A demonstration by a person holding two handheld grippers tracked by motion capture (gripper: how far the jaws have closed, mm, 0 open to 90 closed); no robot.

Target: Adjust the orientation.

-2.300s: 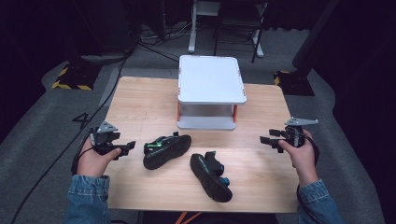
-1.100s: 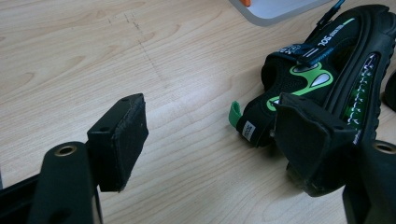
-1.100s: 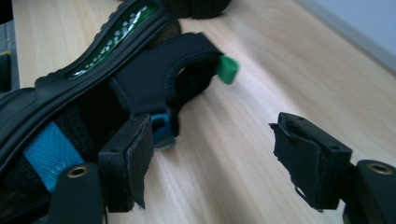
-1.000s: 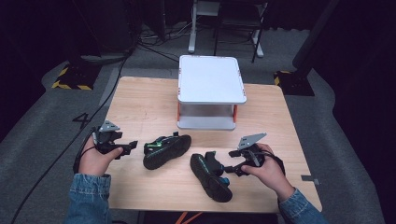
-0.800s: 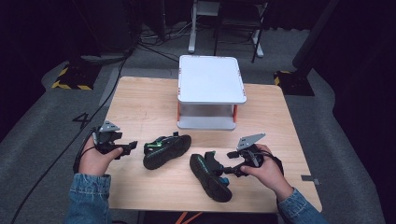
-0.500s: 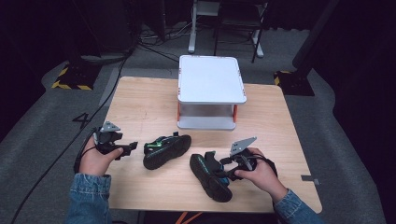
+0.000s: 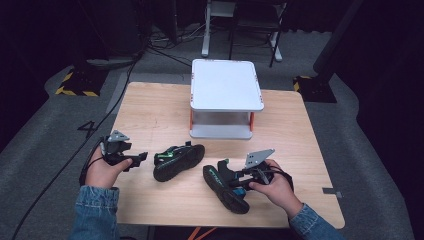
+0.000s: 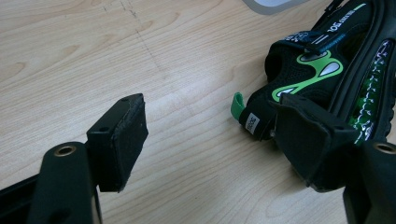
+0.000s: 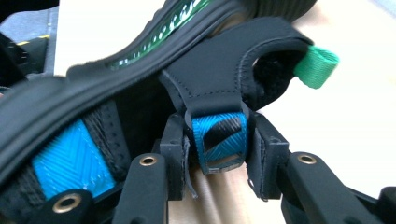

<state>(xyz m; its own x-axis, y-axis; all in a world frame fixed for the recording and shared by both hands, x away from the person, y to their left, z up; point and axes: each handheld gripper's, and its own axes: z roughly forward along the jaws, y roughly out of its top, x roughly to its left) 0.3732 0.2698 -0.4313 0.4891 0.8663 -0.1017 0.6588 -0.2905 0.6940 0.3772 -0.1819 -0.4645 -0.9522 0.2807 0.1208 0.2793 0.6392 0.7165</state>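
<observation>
Two black sandals with green trim lie on the wooden table [image 7: 150, 115]. The left sandal [image 7: 178, 161] lies on its side, and its heel with a green pull loop [image 8: 237, 105] faces my left gripper [image 7: 142, 157]. That gripper [image 8: 210, 140] is open, its right pad just short of the heel. The right sandal [image 7: 222, 186] lies near the front edge. My right gripper [image 7: 235, 182] is against its side. In the right gripper view the jaws [image 9: 217, 154] pinch a black strap with a blue webbing end [image 9: 219, 135]. A green loop [image 9: 317, 65] sticks out beyond it.
A white two-level stand [image 7: 225, 95] with orange posts sits at the back middle of the table. Grey carpet, cables and chair legs lie beyond the far edge. Bare wood spreads left of the stand and along the right side.
My right gripper has come in from the table's right edge to the right sandal and closed around its strap. The left gripper and both sandals have stayed put.
</observation>
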